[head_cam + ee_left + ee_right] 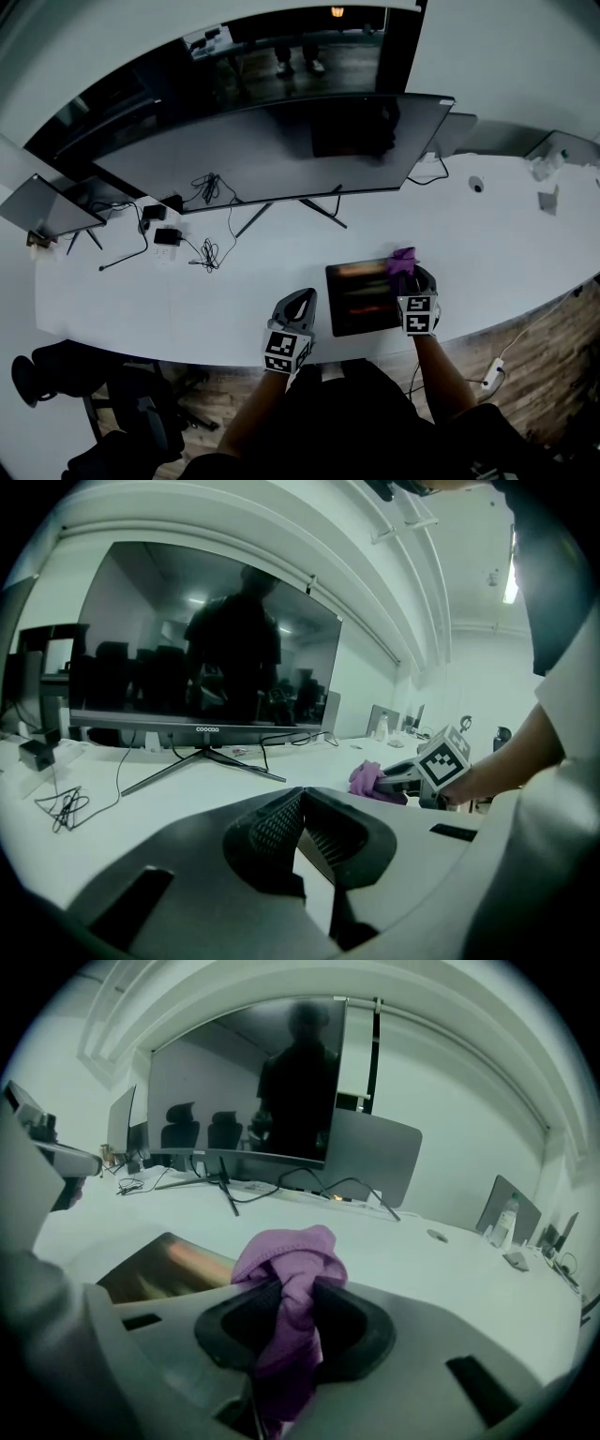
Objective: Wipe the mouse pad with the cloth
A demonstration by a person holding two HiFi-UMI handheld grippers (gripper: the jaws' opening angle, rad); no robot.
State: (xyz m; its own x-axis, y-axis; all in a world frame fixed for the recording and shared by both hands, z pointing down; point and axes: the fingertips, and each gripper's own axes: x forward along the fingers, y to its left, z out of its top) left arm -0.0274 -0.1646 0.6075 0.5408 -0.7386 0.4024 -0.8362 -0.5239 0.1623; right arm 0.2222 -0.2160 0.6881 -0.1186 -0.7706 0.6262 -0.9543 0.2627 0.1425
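Observation:
A dark, glossy mouse pad lies on the white desk near its front edge. My right gripper is shut on a purple cloth at the pad's right edge; the cloth bunches up out of the jaws. My left gripper hovers just left of the pad with its jaws closed together and nothing between them. It does not touch the pad.
A wide dark monitor on a thin stand spans the desk behind the pad. Tangled cables and small adapters lie at the left. A laptop stands far left. Small items sit at the far right. An office chair is below the desk.

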